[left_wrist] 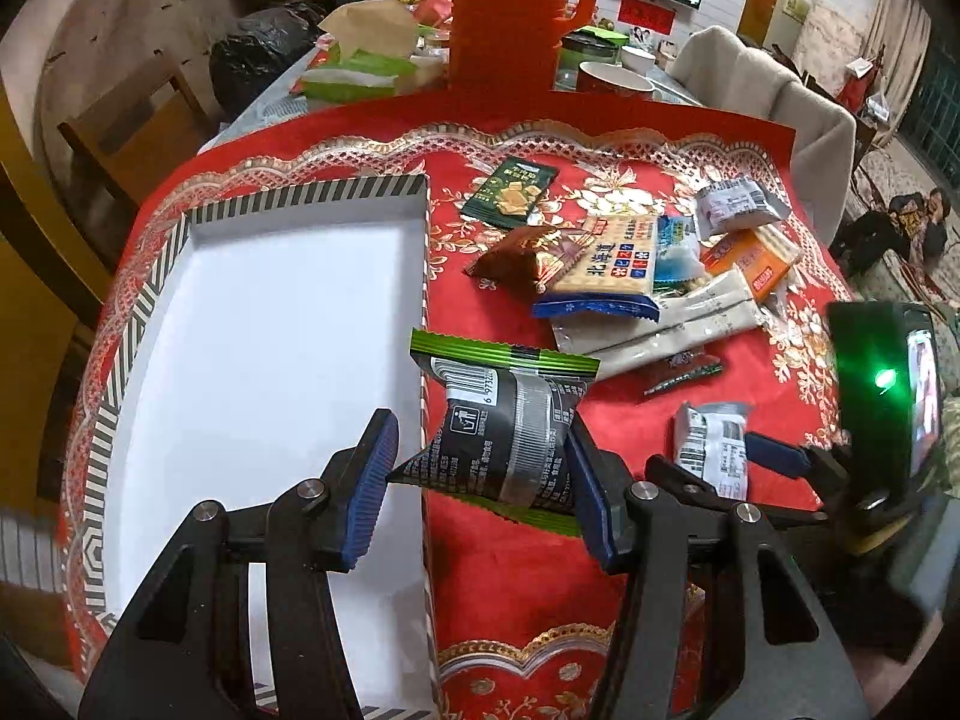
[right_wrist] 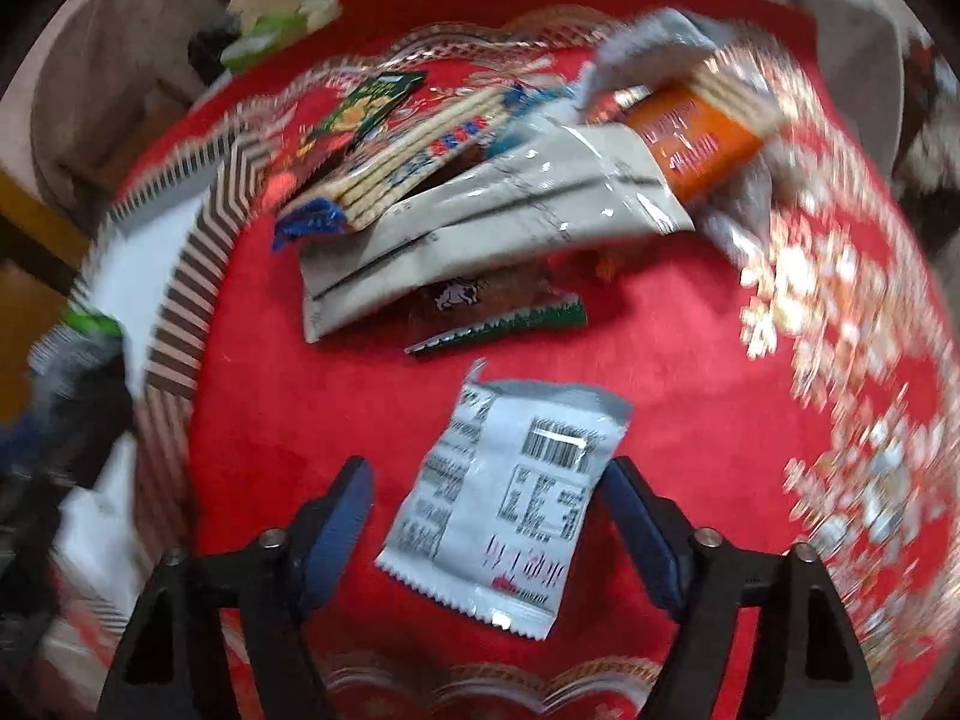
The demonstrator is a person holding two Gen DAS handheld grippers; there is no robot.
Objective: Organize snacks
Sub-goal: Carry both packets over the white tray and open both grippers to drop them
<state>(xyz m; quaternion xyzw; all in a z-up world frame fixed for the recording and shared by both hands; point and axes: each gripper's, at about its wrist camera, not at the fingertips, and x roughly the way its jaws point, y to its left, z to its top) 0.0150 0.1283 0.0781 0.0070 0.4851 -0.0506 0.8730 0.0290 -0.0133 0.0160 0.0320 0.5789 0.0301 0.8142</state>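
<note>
A white tray [left_wrist: 258, 324] with a striped rim is seen on the red cloth [left_wrist: 504, 576], and it serves as landmark here. Over the tray's right edge a black packet [left_wrist: 510, 426] with green ends is held off the cloth between the fingers of the left gripper [left_wrist: 480, 480]. The right pad is pressed against the packet and a corner of the wrapper reaches the left pad, but the jaws are spread rather wide, so whether the packet is truly clamped cannot be told.

To the right of the tray, a little apart from it, a white packet [right_wrist: 510, 516] lies flat on the cloth, barcode side up. It is straddled by the right gripper [right_wrist: 492, 534], whose jaws are spread open; the right pad is just beside the packet's edge, the left pad apart from it.

Beyond that packet, further from the tray's near end, a pile is seen: a cracker pack [left_wrist: 606, 264], an orange pack [left_wrist: 750, 261], a long grey pouch [left_wrist: 666, 324], a brown packet [left_wrist: 516, 255] and a grey packet [left_wrist: 735, 207]. A dark green packet [left_wrist: 510, 192] lies alone near the tray's far right corner
</note>
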